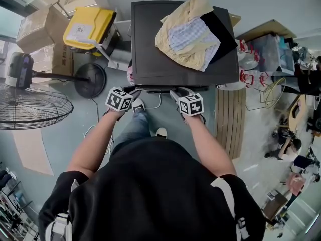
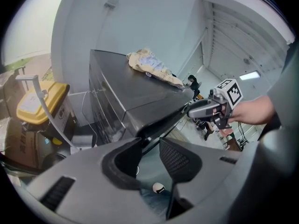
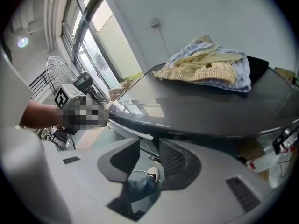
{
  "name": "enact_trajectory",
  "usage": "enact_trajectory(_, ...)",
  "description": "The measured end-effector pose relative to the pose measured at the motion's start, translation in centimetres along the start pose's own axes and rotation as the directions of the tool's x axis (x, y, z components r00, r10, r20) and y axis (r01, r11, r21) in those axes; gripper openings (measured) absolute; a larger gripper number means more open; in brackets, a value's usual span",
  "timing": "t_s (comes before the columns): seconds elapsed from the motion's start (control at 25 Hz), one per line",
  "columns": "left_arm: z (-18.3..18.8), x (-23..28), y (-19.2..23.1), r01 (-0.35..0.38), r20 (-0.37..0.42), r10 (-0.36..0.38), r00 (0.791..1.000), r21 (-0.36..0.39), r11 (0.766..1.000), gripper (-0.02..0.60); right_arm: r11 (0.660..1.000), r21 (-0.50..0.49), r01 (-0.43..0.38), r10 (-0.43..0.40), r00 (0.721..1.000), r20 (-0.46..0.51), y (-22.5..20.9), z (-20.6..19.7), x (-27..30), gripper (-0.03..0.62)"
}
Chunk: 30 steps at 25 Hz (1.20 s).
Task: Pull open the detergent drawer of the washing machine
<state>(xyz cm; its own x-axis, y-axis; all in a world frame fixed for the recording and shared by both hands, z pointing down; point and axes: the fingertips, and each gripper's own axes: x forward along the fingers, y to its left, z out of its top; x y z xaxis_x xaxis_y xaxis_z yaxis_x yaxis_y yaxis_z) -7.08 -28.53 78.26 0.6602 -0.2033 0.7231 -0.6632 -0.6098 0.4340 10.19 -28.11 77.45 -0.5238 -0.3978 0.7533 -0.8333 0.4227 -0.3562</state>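
The washing machine (image 1: 150,54) is a dark grey box seen from above, with a pile of cream and checked clothes (image 1: 193,31) on its lid. Its front face, where the detergent drawer sits, is hidden below the lid in the head view. My left gripper (image 1: 131,91) and right gripper (image 1: 176,93) both sit at the lid's front edge, side by side. In the left gripper view the left gripper (image 2: 149,150) is open, with the machine's (image 2: 121,87) front corner just past its tips. The right gripper (image 3: 149,155) is open below the front lip (image 3: 140,125). I cannot make out the drawer.
A yellow case (image 1: 89,26) and cardboard boxes (image 1: 42,24) stand left of the machine. A floor fan (image 1: 30,107) lies at the far left and a round stand base (image 1: 90,79) nearer. A wooden slatted board (image 1: 230,119) lies on the right. My shoe (image 1: 160,132) is below the grippers.
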Motion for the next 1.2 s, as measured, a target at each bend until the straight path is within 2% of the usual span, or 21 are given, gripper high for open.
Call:
enact_trajectory(0.24, -0.1, 0.1, 0.2, -0.007, 0.006, 0.007, 1.0, -0.002, 1.0, 0.12, 1.0, -0.028, 0.003, -0.004, 1.0, -0.015, 0.1, 0.1, 0.2, 0.126)
enact_trajectory(0.68, -0.1, 0.1, 0.2, -0.008, -0.009, 0.008, 1.0, 0.028, 1.0, 0.104, 1.0, -0.021, -0.02, 0.019, 1.0, -0.019, 0.1, 0.2, 0.2, 0.11)
enact_trajectory(1.2, -1.0, -0.7, -1.3, 0.023, -0.004, -0.023, 1.0, 0.005, 1.0, 0.103, 0.998, -0.025, -0.055, 0.054, 0.998, -0.035, 0.8, -1.0, -1.1, 0.103)
